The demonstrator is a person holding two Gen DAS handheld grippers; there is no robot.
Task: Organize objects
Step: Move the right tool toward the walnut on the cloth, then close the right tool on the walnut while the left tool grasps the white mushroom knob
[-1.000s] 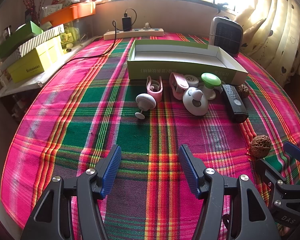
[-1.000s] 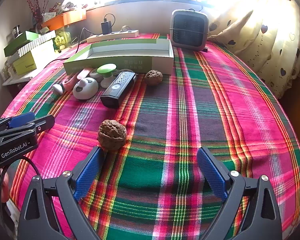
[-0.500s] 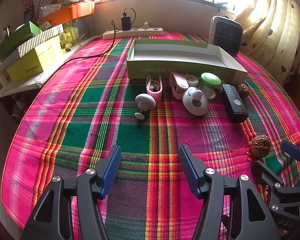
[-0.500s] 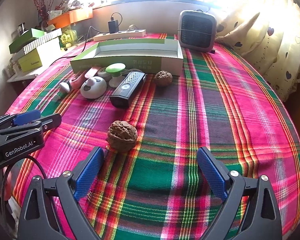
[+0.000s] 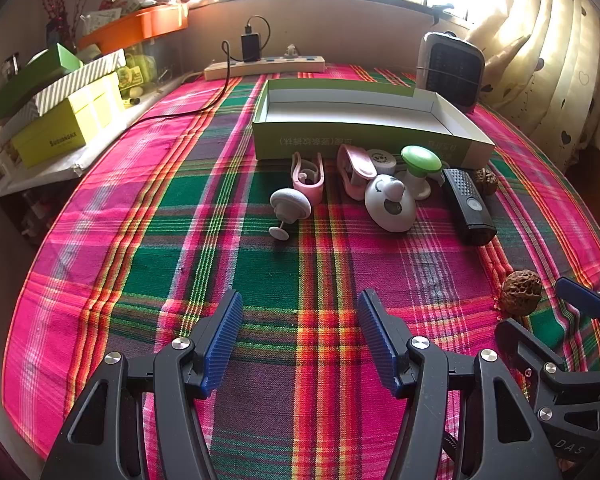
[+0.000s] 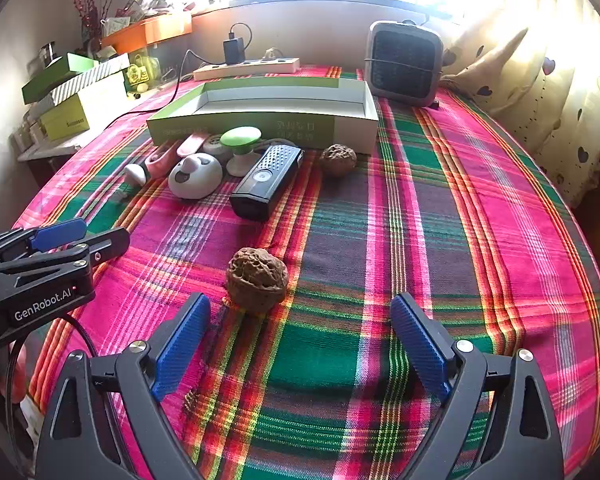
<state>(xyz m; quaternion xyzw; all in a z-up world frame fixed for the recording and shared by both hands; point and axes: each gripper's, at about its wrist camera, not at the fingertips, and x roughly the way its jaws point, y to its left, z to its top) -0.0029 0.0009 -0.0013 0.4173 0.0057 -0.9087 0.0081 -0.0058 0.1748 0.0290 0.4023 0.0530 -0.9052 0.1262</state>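
A brown walnut (image 6: 257, 279) lies on the plaid cloth just ahead of my open, empty right gripper (image 6: 300, 334), nearer its left finger; it also shows in the left wrist view (image 5: 521, 292). A second walnut (image 6: 338, 159) lies by the open green-and-white box (image 6: 260, 124). In front of the box lie a black remote-like device (image 6: 267, 181), a white round gadget (image 6: 195, 176), a green-topped knob (image 6: 241, 145), pink clips (image 5: 308, 176) and a grey-white mushroom-shaped piece (image 5: 290, 207). My left gripper (image 5: 300, 336) is open and empty, well short of these.
A small heater (image 6: 404, 64) stands behind the box at the right. A power strip (image 6: 246, 67) with a charger lies at the back edge. Green and yellow boxes (image 5: 66, 120) are stacked on a shelf at the left. Curtains hang at the right.
My right gripper has moved forward and left, so the near walnut now sits closer, almost between its fingers. The left gripper has barely moved.
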